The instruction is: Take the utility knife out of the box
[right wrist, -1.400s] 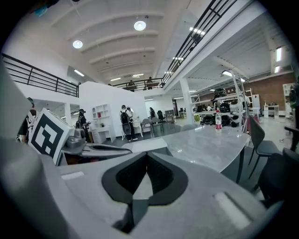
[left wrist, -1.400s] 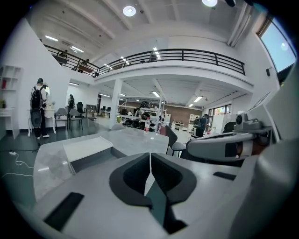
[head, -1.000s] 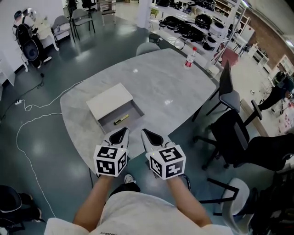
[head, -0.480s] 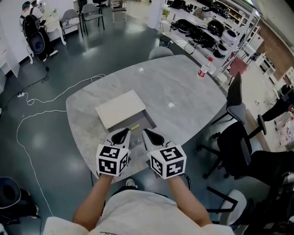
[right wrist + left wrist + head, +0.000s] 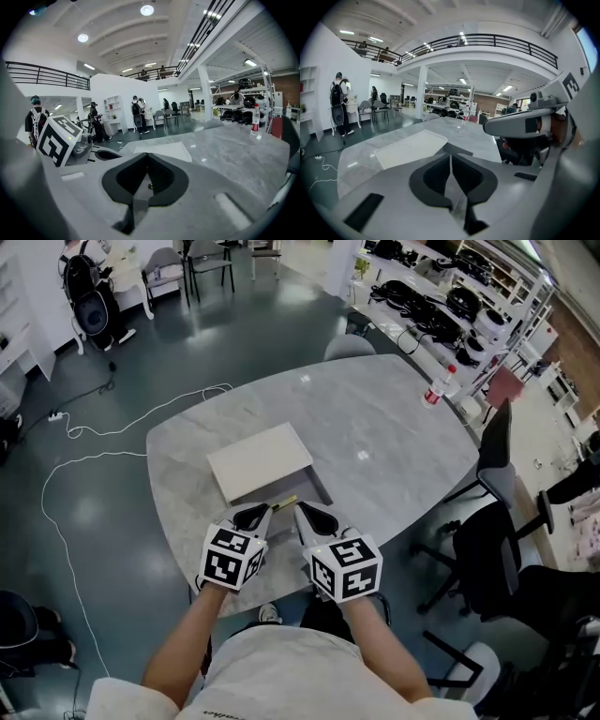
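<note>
The left tool (image 5: 255,517) and right tool (image 5: 315,517) hung side by side over the worktop's (image 5: 384,418) near edge, each with its jaws together and empty. The yellow utility knife (image 5: 285,502) lay in the box's (image 5: 261,461) open near part, just beyond their tips.

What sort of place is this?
Probably a large open-plan workspace or lab: a rounded grey marble-look table with black swivel office chairs, racks loaded with black cables and gear, and a black-railed mezzanine overhead.
</note>
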